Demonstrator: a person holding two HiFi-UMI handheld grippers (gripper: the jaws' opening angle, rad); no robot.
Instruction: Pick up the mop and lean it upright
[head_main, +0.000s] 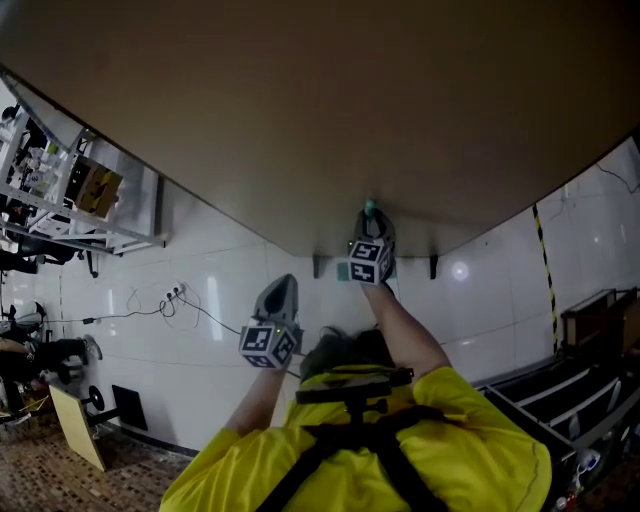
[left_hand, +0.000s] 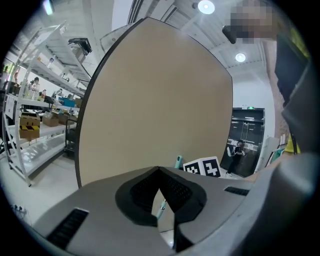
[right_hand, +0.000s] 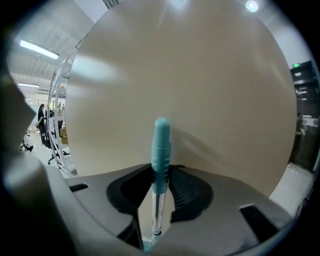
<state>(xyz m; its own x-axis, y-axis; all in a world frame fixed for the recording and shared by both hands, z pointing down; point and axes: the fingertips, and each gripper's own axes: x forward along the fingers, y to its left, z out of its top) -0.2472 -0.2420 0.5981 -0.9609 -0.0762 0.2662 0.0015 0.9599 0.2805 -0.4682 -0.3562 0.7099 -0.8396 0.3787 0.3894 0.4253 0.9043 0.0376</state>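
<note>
The mop's handle (right_hand: 161, 150) has a teal grip on a silver shaft and stands upright against a big beige panel (right_hand: 210, 75). My right gripper (right_hand: 160, 172) is shut on the teal grip, with the tip sticking out above the jaws. In the head view that teal tip (head_main: 370, 208) shows just past the right gripper (head_main: 370, 232) at the panel's (head_main: 300, 100) lower edge. My left gripper (head_main: 279, 295) hangs lower left, apart from the mop, its jaws meeting at the tip and holding nothing. In the left gripper view (left_hand: 159, 172), the mop shaft (left_hand: 161, 207) shows beyond the jaws. The mop head is hidden.
A metal shelving rack (head_main: 60, 190) stands at the left, with a loose cable (head_main: 170, 300) on the white tiled floor. A yellow-black stripe (head_main: 545, 260) and a dark frame (head_main: 590, 340) are at the right. A wooden board (head_main: 75, 425) leans at lower left.
</note>
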